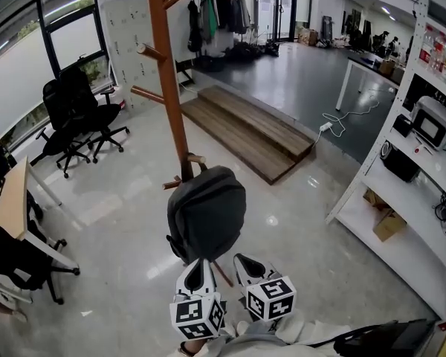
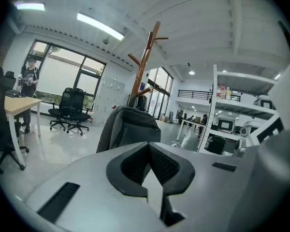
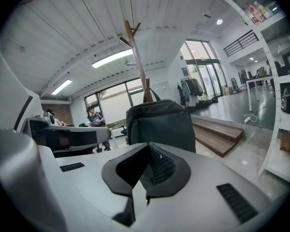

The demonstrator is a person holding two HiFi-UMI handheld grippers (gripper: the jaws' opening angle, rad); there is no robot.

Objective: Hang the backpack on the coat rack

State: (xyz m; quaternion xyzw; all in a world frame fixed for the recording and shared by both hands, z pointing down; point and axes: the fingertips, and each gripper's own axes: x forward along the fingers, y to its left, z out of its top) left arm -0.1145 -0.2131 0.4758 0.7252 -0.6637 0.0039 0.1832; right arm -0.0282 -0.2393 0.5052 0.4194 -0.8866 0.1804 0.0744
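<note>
The dark grey backpack point(image 1: 208, 210) hangs by its top loop from a low peg of the brown wooden coat rack point(image 1: 167, 73), its body beside the pole. My left gripper point(image 1: 199, 268) and right gripper point(image 1: 244, 262) sit just below the bag in the head view, side by side and apart from it. In the left gripper view the backpack point(image 2: 130, 129) is ahead of the left gripper point(image 2: 149, 149), which is shut on nothing, with the coat rack point(image 2: 145, 64) rising behind. The right gripper point(image 3: 147, 151) is likewise shut and empty, facing the backpack point(image 3: 159, 124) and coat rack point(image 3: 137, 62).
Black office chairs point(image 1: 82, 117) stand at the left near a wooden desk point(image 1: 11, 199). A low wooden platform point(image 1: 245, 129) lies behind the rack. White shelving point(image 1: 424, 169) with boxes and devices runs along the right. A person point(image 2: 29, 76) stands far off by the windows.
</note>
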